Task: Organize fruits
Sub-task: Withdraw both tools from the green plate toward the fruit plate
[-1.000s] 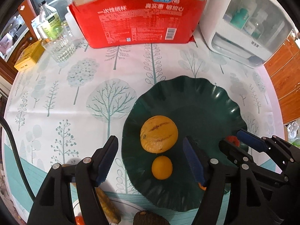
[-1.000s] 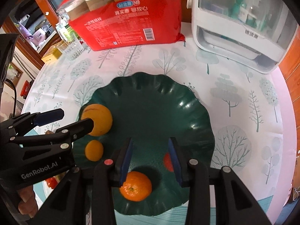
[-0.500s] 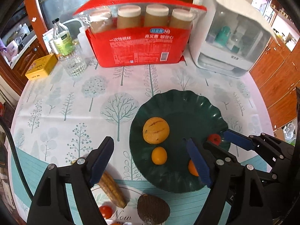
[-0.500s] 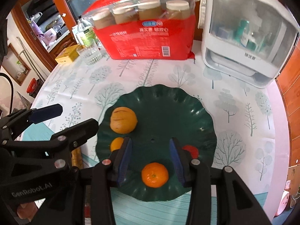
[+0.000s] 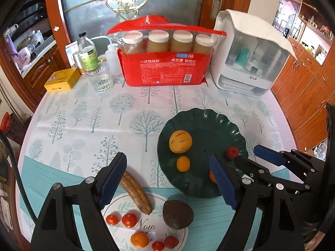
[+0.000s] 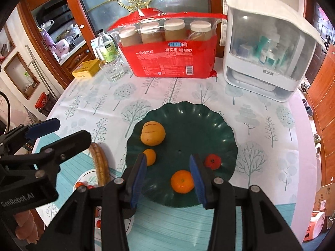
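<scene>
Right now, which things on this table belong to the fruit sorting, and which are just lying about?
Job:
green plate
melon
two oranges
red fruit
banana
avocado
tomatoes
mat

Lying about:
red bag
white cabinet
bottle
glass
yellow box

Left wrist view: the mandarin (image 5: 211, 176) on the green plate (image 5: 219, 123) is mostly hidden behind the left claw (image 5: 168, 181) finger; only an orange sliver shows. The right claw (image 5: 247, 156) body is cut off at the right edge. Right wrist view: cherry tomatoes (image 6: 82, 185) are half hidden behind the left claw's arm, count unclear. The banana (image 6: 100, 163) has its lower end covered. Text on the red bag (image 6: 167, 62) is too small to read.
</scene>
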Tool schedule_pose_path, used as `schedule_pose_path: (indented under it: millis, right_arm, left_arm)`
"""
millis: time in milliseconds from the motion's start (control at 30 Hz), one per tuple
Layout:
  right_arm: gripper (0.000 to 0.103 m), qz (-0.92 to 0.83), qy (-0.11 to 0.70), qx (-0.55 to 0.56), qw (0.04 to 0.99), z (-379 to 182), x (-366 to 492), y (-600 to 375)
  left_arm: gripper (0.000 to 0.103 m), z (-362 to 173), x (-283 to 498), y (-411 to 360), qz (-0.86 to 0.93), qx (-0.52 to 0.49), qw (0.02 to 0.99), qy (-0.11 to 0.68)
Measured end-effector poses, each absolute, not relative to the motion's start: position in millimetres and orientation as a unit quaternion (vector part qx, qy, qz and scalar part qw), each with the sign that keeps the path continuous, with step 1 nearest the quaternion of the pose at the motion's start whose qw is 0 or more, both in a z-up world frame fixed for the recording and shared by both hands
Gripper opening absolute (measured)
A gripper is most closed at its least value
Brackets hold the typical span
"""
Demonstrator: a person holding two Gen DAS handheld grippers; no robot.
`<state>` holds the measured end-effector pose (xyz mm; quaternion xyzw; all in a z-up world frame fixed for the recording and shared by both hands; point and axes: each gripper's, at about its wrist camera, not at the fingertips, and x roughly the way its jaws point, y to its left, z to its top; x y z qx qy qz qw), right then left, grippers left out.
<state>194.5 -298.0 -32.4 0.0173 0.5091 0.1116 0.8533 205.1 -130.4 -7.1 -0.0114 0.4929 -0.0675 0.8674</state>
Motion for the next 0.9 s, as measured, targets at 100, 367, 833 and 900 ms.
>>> schedule_pose_path:
  millis: [100,367,833,900]
  right_arm:
    - [0.043,0.114,0.504,0.019,0.856,-25,185,-296]
    - [0.043,0.126,0.502,0.03,0.855,-12,161,-282]
    - [0.043,0.154,0.485,-0.01,0.861,-1,118,-229]
    - [0.043,0.161,0.483,-0.015,0.861,-3,111,-223]
  left_arm:
    - [0.081,2,193,-123,-0.065,-0.011,0.872,0.485]
    - [0.083,26,156,-97,-0.05,-0.01,0.885,0.463]
    - [0.086,34,99,-37,-0.009,-0.019,0.893,0.45]
    - [0.086,28,91,-26,-0.003,-0.025,0.891,0.454]
